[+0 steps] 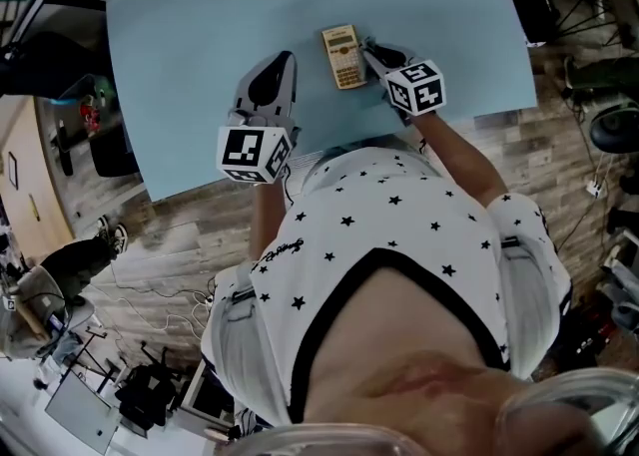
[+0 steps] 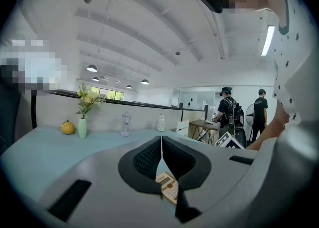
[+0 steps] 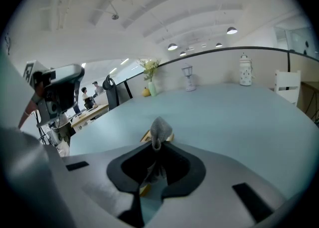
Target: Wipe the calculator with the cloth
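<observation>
I see the calculator (image 1: 343, 56) lying flat on the table (image 1: 200, 35), near its front edge. It is a slim tan-gold slab with its long side pointing away from the person. The cloth (image 3: 159, 129) is small, grey and knitted-looking. It is pinched between the jaws of the right gripper (image 3: 157, 147), with a rounded fold poking out past the tips. That fold sits over the calculator's right side, though I can't tell if they touch.
</observation>
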The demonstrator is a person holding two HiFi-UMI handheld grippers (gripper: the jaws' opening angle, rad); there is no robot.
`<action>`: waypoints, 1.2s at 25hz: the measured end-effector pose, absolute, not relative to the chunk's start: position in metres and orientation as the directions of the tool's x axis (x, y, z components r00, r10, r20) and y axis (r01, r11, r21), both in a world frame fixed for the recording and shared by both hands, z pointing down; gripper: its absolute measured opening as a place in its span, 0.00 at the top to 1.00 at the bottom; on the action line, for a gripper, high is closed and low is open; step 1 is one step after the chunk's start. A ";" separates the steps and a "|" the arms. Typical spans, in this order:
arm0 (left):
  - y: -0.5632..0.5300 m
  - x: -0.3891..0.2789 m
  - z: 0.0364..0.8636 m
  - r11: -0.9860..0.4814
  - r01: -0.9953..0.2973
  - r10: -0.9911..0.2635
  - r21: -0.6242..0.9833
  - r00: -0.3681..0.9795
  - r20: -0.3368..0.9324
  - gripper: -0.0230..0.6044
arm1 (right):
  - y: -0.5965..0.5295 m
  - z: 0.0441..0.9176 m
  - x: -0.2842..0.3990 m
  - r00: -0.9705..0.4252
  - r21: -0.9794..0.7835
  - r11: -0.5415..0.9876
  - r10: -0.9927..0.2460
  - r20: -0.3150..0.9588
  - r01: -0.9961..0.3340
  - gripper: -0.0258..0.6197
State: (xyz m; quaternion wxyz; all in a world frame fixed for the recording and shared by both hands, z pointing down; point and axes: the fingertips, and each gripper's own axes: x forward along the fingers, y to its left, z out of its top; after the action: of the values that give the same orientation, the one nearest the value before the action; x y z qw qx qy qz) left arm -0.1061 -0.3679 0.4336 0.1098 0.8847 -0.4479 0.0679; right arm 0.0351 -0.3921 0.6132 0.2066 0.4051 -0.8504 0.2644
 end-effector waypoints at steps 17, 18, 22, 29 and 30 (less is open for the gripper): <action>-0.383 -0.120 0.420 -0.550 -0.831 -0.804 0.089 0.555 0.214 0.91 | -0.426 0.423 0.016 -0.708 -0.266 0.665 -0.698 0.112 -0.698 0.89; -0.384 -0.119 0.420 -0.553 -0.829 -0.802 0.087 0.557 0.217 0.91 | -0.424 0.418 0.014 -0.717 -0.263 0.676 -0.690 0.104 -0.689 0.89; -0.391 -0.112 0.416 -0.566 -0.821 -0.795 0.077 0.568 0.214 0.91 | -0.421 0.409 0.012 -0.733 -0.261 0.696 -0.676 0.079 -0.669 0.89; -0.396 -0.107 0.410 -0.581 -0.811 -0.787 0.072 0.582 0.204 0.91 | -0.423 0.405 0.010 -0.743 -0.280 0.703 -0.666 0.063 -0.654 0.89; -0.396 -0.107 0.410 -0.581 -0.811 -0.787 0.073 0.582 0.205 0.91 | -0.422 0.405 0.010 -0.746 -0.279 0.706 -0.663 0.064 -0.651 0.89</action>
State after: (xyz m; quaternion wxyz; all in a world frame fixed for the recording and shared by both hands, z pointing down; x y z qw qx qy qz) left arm -0.1069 -0.3958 0.4101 0.0796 0.8859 -0.4508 0.0754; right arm 0.0096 -0.4224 0.4050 -0.0208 0.3557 -0.9233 0.1433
